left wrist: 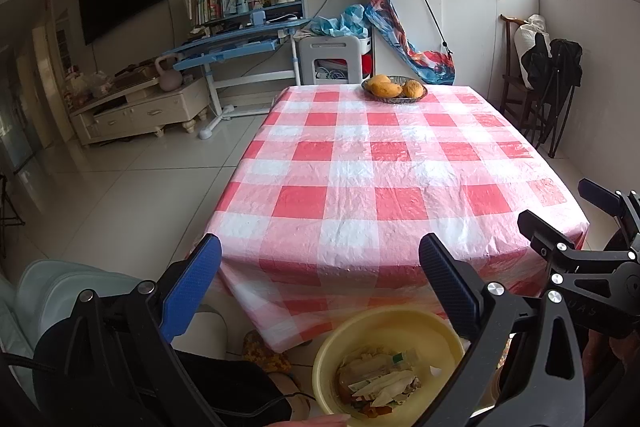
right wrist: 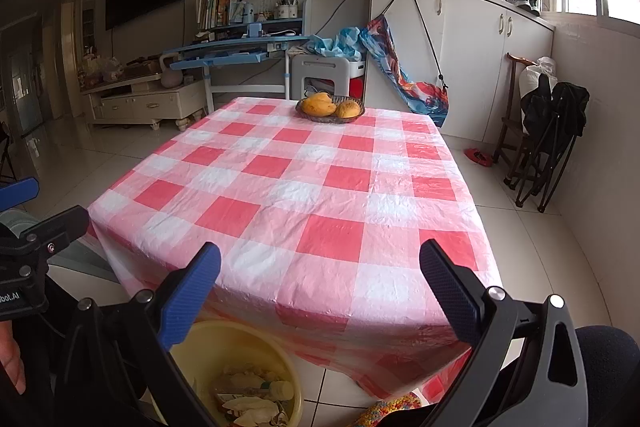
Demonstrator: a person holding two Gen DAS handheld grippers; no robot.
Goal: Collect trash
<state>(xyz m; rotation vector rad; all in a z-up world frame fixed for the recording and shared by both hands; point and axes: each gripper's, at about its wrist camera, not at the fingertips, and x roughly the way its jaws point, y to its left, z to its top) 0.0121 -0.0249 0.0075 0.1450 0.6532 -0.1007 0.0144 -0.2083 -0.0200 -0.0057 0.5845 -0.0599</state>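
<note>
A yellow basin (left wrist: 404, 325) stands on the floor just in front of the table and holds crumpled paper and wrapper trash (left wrist: 380, 379). It also shows in the right wrist view (right wrist: 256, 341), with its trash (right wrist: 256, 397). My left gripper (left wrist: 320, 267) is open and empty, held above the basin at the table's near edge. My right gripper (right wrist: 320, 275) is open and empty, to the right of the left one, also above the near edge. The right gripper shows in the left wrist view (left wrist: 568, 215).
The table carries a red-and-white checked cloth (left wrist: 360, 167) and a dish of mangoes (left wrist: 394, 89) at its far end. A blue desk (left wrist: 240, 43), a TV cabinet (left wrist: 140, 107) and folded chairs (right wrist: 548, 139) stand around. A knitted item (left wrist: 264, 351) lies on the floor.
</note>
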